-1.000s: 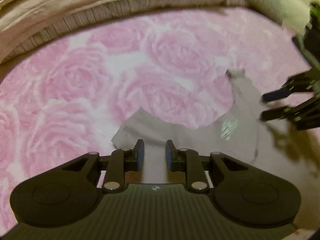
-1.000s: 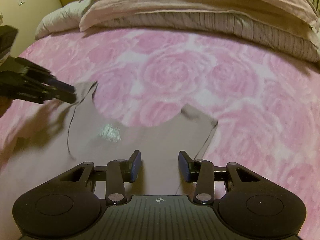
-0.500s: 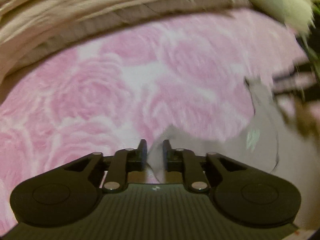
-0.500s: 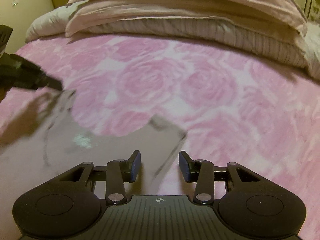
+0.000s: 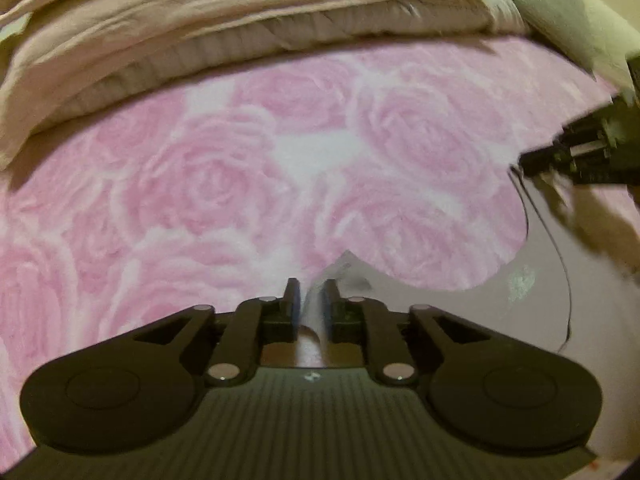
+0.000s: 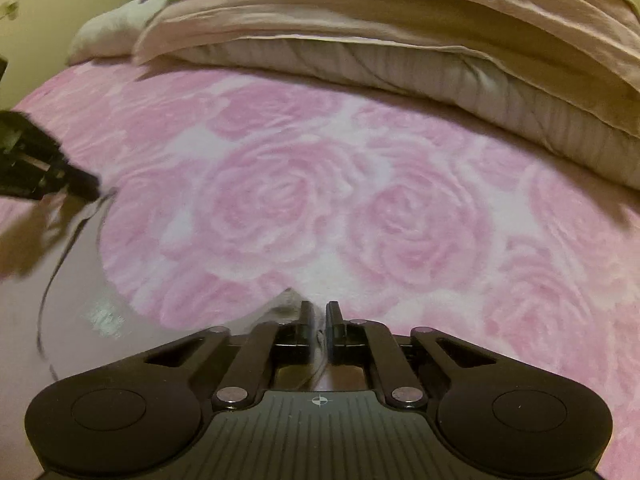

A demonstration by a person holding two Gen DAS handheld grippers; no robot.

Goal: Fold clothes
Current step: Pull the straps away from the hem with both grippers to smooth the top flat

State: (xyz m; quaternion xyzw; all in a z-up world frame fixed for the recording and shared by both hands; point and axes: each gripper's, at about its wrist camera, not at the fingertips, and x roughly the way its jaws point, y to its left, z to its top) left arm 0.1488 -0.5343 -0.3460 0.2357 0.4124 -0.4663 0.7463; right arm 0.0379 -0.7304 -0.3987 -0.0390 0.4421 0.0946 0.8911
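A grey garment [image 5: 460, 320] lies on a pink rose-patterned blanket [image 5: 240, 184], with a small shiny print [image 5: 520, 280] on it. My left gripper [image 5: 312, 292] is shut on one corner of the garment, which pokes up between its fingers. At the right edge of the left wrist view, my right gripper [image 5: 528, 162] pinches the other corner. In the right wrist view, my right gripper [image 6: 319, 312] is shut on a grey garment [image 6: 120, 352] corner, and my left gripper [image 6: 86, 186] holds the far corner at the left. The edge between the two corners sags in a curve.
Beige folded bedding [image 5: 240, 28] and a striped duvet [image 6: 480, 80] are stacked along the far side of the bed. A pale pillow [image 6: 108, 32] lies at the far left corner by a yellowish wall [image 6: 40, 20]. The pink blanket [image 6: 360, 200] stretches ahead.
Both grippers went from open above the garment to shut on its two corners. The corners have come apart and forward, and the edge between them now curves.
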